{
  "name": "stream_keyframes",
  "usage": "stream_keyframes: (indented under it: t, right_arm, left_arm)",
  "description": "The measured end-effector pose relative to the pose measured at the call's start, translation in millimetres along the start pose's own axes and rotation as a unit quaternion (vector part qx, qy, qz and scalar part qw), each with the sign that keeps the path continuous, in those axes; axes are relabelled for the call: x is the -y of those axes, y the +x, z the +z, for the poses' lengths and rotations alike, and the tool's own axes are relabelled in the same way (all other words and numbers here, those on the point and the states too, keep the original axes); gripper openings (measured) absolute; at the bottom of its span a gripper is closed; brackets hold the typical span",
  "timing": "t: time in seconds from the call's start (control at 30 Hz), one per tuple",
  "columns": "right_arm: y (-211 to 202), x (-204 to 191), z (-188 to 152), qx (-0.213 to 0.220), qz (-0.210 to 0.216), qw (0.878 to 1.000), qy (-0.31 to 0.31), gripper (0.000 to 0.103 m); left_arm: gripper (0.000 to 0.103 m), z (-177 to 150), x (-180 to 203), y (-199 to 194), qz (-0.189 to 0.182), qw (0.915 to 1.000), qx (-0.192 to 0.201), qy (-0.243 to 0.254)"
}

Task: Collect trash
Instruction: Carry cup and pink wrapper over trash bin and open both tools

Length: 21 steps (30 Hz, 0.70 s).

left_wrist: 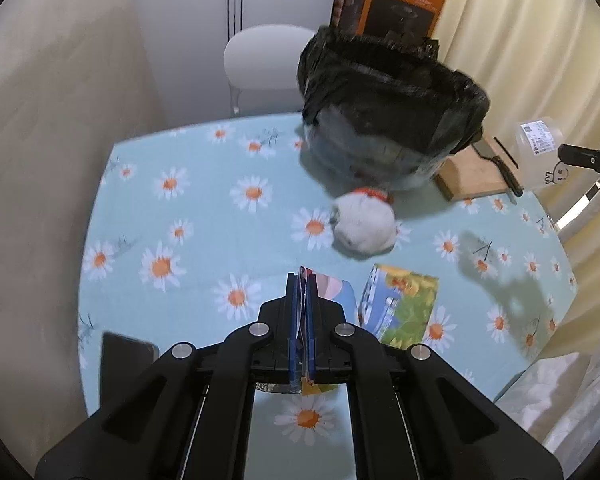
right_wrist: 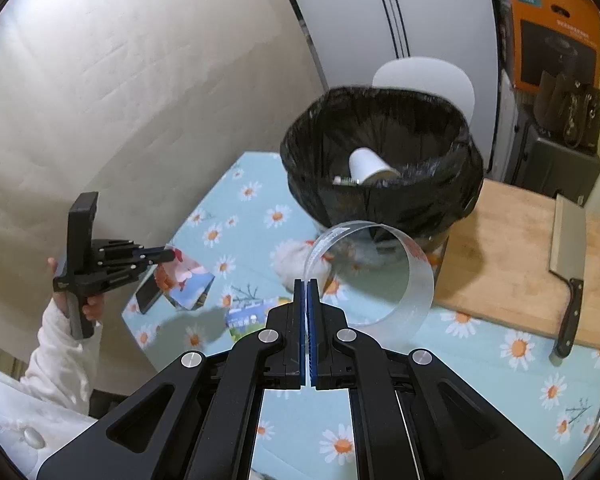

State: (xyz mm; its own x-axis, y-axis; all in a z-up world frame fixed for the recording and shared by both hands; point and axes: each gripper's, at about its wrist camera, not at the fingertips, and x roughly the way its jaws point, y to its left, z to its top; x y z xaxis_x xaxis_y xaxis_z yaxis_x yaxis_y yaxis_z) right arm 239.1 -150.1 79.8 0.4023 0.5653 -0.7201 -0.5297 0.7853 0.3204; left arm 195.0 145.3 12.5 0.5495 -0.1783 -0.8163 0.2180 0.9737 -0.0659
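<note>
My left gripper [left_wrist: 303, 280] is shut on a colourful pink and blue wrapper [left_wrist: 334, 290], held above the daisy tablecloth [left_wrist: 204, 240]. The right wrist view shows that same left gripper [right_wrist: 171, 255] at the left with the wrapper [right_wrist: 190, 280] hanging from it. My right gripper [right_wrist: 307, 285] is shut on the rim of a clear plastic cup [right_wrist: 418, 276], lifted off the table. Behind both stands a bin lined with a black bag [left_wrist: 380, 92] [right_wrist: 340, 200]; a white paper cup [right_wrist: 368, 164] lies inside it. A blue, green and yellow packet [left_wrist: 400, 304] [right_wrist: 246, 318] lies flat on the cloth.
A white fluffy lump with a red-orange bit [left_wrist: 364, 226] lies against the bin's front. A wooden cutting board [right_wrist: 508, 248] with a cleaver [right_wrist: 568, 240] is at the right. A dark phone [left_wrist: 126, 354] [right_wrist: 148, 294] rests near the left edge. A clear bottle [left_wrist: 538, 152] stands beyond the board.
</note>
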Motion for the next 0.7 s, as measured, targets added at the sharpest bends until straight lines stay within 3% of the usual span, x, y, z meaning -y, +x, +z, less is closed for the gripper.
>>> stream_keyframes:
  t: [0.37,0.7]
  right_arm:
    - [-22,0,27,0.033,0.009,0.999,-0.027,0.001]
    - [-19,9,72,0.059,0.015,0.997,-0.053,0.001]
  left_arm:
    - [0.004,60,20,-31,-0.014,0.9968,0.061,0.048]
    - [0.004,133,45,-28,-0.037,0.9897,0.101,0.094]
